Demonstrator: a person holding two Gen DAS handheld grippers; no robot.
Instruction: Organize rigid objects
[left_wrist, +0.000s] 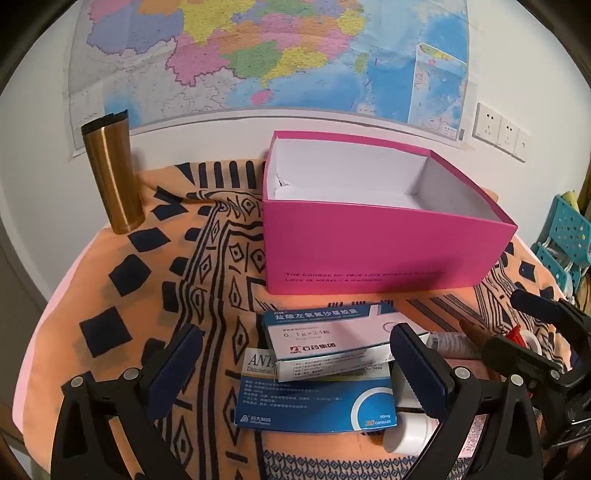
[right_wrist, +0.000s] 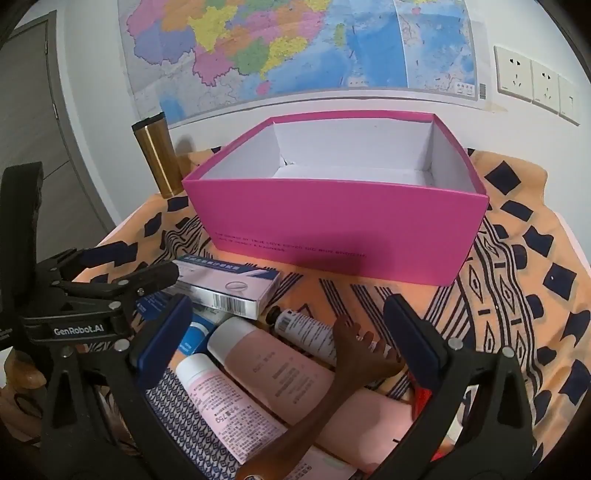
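An open, empty pink box (left_wrist: 384, 243) stands on the patterned cloth; it also shows in the right wrist view (right_wrist: 340, 229). In front of it lie a white-and-blue medicine carton (left_wrist: 328, 339) stacked on a blue carton (left_wrist: 314, 402), with a white-capped tube (left_wrist: 406, 435) beside. My left gripper (left_wrist: 295, 369) is open, low over these cartons. My right gripper (right_wrist: 291, 339) is open over pink tubes (right_wrist: 280, 369), a small white tube (right_wrist: 306, 332) and a brown doll-like hand (right_wrist: 354, 350). The white carton (right_wrist: 229, 284) lies to its left.
A gold tumbler (left_wrist: 110, 173) stands at the back left by the wall; it also shows in the right wrist view (right_wrist: 159, 158). A map and wall sockets (right_wrist: 535, 81) are behind. A teal perforated basket (left_wrist: 565, 236) stands off the table's right edge.
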